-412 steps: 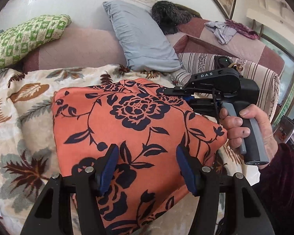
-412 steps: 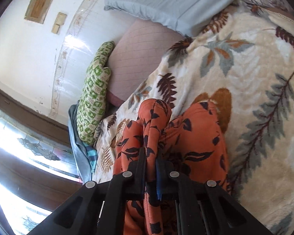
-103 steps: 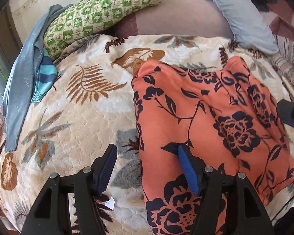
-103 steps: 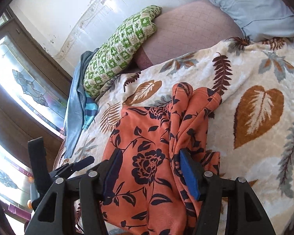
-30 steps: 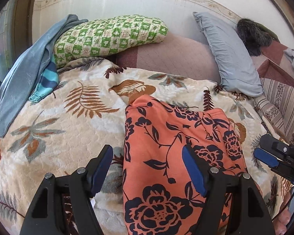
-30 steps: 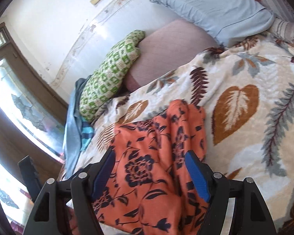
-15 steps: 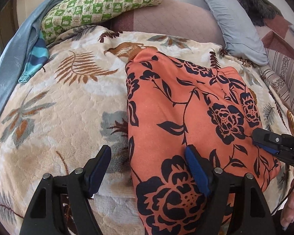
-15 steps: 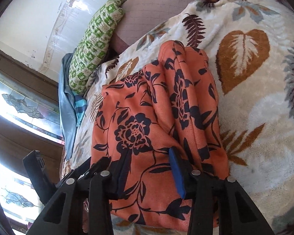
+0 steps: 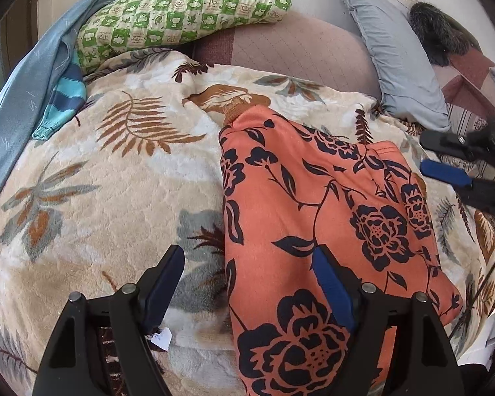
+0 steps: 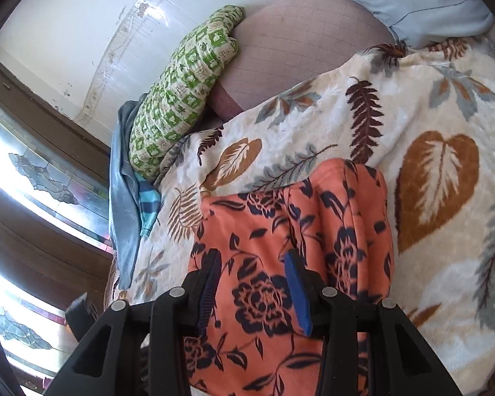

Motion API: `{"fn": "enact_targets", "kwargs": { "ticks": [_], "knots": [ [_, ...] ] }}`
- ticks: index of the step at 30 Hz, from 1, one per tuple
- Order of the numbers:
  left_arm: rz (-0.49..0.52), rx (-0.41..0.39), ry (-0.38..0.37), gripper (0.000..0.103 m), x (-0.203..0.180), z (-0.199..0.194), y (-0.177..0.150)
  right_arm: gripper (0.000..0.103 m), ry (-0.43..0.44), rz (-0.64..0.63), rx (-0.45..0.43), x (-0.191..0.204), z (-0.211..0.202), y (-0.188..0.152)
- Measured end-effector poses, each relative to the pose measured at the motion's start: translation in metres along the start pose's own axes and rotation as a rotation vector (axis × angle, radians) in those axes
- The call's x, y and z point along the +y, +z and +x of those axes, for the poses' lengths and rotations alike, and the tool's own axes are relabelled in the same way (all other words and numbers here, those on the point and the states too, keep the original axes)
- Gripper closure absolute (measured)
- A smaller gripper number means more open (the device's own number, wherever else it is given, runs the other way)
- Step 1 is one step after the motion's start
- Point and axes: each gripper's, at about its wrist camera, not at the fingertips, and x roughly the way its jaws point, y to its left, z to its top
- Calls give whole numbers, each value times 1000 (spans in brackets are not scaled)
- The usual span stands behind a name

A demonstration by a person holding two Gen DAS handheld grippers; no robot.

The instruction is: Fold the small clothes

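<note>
An orange garment with dark blue flowers (image 9: pixel 313 217) lies folded into a long strip on the leaf-print blanket (image 9: pixel 99 178). My left gripper (image 9: pixel 249 270) is open over the garment's left edge, one finger above the blanket, the other above the cloth, holding nothing. My right gripper (image 10: pixel 252 274) is partly open, jaws narrower than the left's, just above the garment (image 10: pixel 280 264); nothing is pinched. It also shows at the right edge of the left wrist view (image 9: pixel 452 161).
A green checked pillow (image 9: pixel 181 10), a pink bolster (image 9: pixel 297 49) and a grey-blue pillow (image 9: pixel 399 59) line the headboard. Blue clothes (image 9: pixel 33 76) lie at the bed's left edge. A window and dark wood frame (image 10: pixel 33 181) stand to the left.
My right gripper's jaws have narrowed since a second ago and it has lowered over the garment. My left gripper has stayed open and shifted slightly back.
</note>
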Motion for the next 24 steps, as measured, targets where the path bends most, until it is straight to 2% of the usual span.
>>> {"fn": "enact_targets", "kwargs": {
  "ticks": [2,5,8,10,14,17,24],
  "knots": [
    [25,19,21,23,-2,6,-1,59,-51,25,29,-3,20,15],
    [40,29,22,23,-5,11,-1,59,-48,100,98,-20,56,25],
    [54,34,24,22,-7,15,-1,59,-92,175,160,-46,93,26],
    [56,36,25,21,-6,17,-1,59,-55,210,154,-57,99,26],
    [48,33,29,19,-5,15,0,59,-64,164,152,-46,79,27],
    [74,10,59,19,-10,10,-2,51,-40,114,107,-31,46,19],
    [110,-12,95,19,-16,3,-9,50,-16,5,68,-5,-22,-35]
  ]
}}
